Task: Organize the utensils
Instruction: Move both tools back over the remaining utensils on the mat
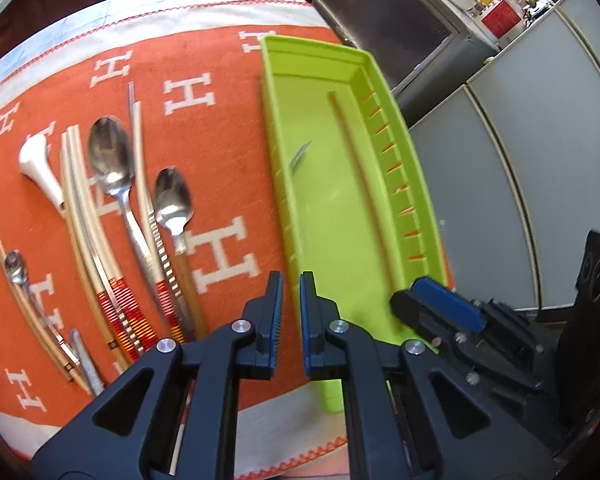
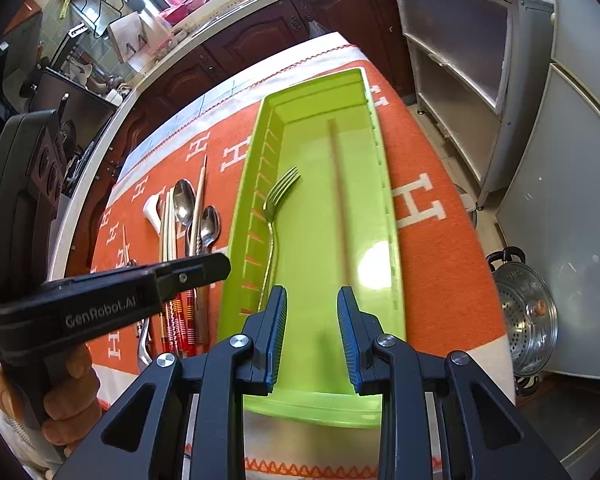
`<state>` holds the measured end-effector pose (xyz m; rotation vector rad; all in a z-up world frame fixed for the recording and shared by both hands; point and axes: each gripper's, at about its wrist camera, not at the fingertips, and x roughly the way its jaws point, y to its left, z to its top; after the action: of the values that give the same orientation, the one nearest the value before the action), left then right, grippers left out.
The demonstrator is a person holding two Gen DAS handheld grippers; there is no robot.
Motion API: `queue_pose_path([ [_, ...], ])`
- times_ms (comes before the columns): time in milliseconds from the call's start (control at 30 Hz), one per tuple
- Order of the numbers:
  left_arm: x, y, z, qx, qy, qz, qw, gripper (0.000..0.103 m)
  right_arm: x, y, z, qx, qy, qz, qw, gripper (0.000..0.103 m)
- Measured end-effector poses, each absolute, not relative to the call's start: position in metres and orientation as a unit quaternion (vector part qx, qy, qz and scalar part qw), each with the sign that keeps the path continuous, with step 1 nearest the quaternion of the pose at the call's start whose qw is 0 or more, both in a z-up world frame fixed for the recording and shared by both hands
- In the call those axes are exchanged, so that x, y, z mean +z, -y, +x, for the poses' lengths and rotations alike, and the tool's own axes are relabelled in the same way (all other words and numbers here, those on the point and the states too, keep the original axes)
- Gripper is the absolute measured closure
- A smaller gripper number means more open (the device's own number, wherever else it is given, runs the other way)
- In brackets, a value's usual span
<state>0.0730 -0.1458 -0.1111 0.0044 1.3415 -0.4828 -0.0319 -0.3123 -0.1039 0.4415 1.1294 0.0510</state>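
Note:
A lime-green tray [image 2: 385,200] lies lengthwise on the orange cloth. In it, along its left wall, rests a metal fork [image 2: 274,216], tines pointing away. My right gripper [image 2: 313,332] hovers over the tray's near end, open with nothing between its pads; the fork's handle end runs just past its left finger. Left of the tray [image 1: 278,128] lie a big spoon [image 1: 110,156], a smaller spoon [image 1: 174,200], a white ceramic spoon [image 1: 40,164] and several chopsticks [image 1: 80,200]. My left gripper [image 1: 291,304] hangs over the tray's near left rim, shut and holding nothing.
The orange cloth [image 1: 220,120] covers the table, whose right edge runs just past the tray. On the floor to the right stands a steel steamer pot [image 2: 528,320]. Grey cabinets [image 1: 540,140] rise beyond that edge. A hand [image 2: 68,380] holds the left gripper's handle.

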Motion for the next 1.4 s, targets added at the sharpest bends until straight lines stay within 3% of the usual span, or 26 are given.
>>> queue_pose_path([
  [400,-0.095,0.062,0.053,-0.146,-0.585,0.011,0.797,0.098,-0.103,0.271,-0.022,0.056,-0.541,0.182,0.819,0.077],
  [567,-0.089,0.039,0.048,-0.125,-0.573,0.016,0.809,0.091,-0.098,0.254,-0.022,0.068,-0.541,0.169,0.821,0.077],
  [1033,-0.081,-0.015,0.042,-0.111,-0.559,-0.018,0.821,0.090,-0.087,0.203,-0.016,0.093,-0.553,0.115,0.820,0.076],
  [1100,-0.081,-0.022,0.042,-0.110,-0.557,-0.022,0.823,0.087,-0.085,0.194,-0.013,0.096,-0.556,0.105,0.819,0.076],
  [1233,-0.078,-0.038,0.043,-0.102,-0.546,-0.036,0.831,0.066,-0.085,0.178,-0.007,0.102,-0.560,0.092,0.817,0.076],
  [1400,-0.072,-0.054,0.045,-0.099,-0.530,-0.044,0.841,0.063,-0.086,0.161,0.004,0.111,-0.566,0.072,0.813,0.076],
])
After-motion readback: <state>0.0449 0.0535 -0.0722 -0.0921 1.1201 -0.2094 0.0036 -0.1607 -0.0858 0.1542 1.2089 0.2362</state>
